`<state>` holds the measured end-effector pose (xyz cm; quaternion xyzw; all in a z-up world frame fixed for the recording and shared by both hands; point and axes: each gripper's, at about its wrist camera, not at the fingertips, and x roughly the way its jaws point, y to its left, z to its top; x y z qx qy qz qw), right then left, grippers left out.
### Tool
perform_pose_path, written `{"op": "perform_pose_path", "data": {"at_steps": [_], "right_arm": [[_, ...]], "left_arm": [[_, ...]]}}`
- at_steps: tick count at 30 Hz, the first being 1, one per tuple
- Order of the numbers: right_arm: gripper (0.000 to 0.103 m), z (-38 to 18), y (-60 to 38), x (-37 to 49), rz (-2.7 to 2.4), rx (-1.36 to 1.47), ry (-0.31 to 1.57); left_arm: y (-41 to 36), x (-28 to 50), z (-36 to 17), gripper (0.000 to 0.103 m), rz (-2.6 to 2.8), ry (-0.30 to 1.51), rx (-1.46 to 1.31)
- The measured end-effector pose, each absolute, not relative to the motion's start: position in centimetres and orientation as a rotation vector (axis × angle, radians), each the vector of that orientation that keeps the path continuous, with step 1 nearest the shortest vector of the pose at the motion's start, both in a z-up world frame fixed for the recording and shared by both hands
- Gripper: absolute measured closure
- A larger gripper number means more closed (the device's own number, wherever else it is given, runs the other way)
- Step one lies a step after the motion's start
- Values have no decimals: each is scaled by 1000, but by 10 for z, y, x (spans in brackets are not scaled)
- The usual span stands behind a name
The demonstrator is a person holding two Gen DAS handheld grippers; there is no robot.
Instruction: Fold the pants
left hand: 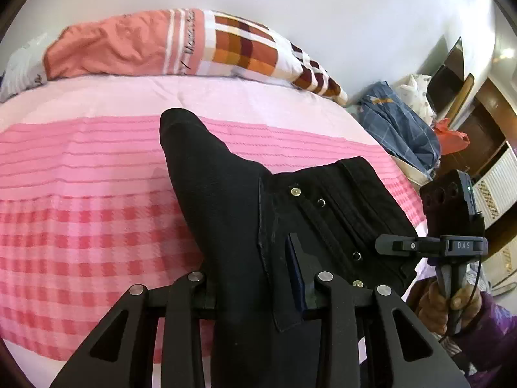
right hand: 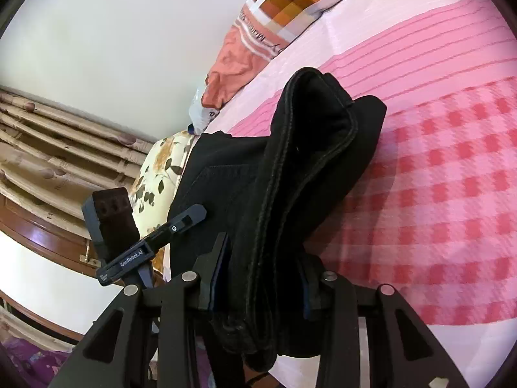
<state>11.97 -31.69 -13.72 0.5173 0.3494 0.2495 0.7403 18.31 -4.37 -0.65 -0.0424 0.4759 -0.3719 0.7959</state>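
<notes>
Black pants [left hand: 226, 213] with metal rivets at the waistband hang bunched above the pink bed [left hand: 80, 213]. My left gripper [left hand: 258, 278] is shut on the pants near the waistband; cloth fills the gap between its fingers. My right gripper [right hand: 261, 271] is shut on a thick folded bundle of the same pants [right hand: 307, 161], seams running up between its fingers. The right gripper also shows in the left wrist view [left hand: 452, 226], held by a hand at the right. The left gripper shows in the right wrist view [right hand: 135, 242] at the left.
A pink checked bedspread [right hand: 436, 194] covers the bed. An orange plaid pillow [left hand: 168, 42] lies at the far edge by the white wall. Blue clothes [left hand: 397, 126] are piled at the bed's right. A floral pillow [right hand: 158, 174] and curtains [right hand: 48, 139] are at the left.
</notes>
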Motion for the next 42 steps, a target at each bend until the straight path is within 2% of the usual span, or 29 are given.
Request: {"op": "perform_pose_path", "data": {"at_steps": [15, 42], "right_arm": [[68, -107, -270, 167, 632, 1100, 778], [67, -81, -214, 226, 708, 1096, 797]], "left_arm": [[13, 194, 14, 71, -697, 926, -38], [83, 241, 17, 71, -583, 873, -74]]}}
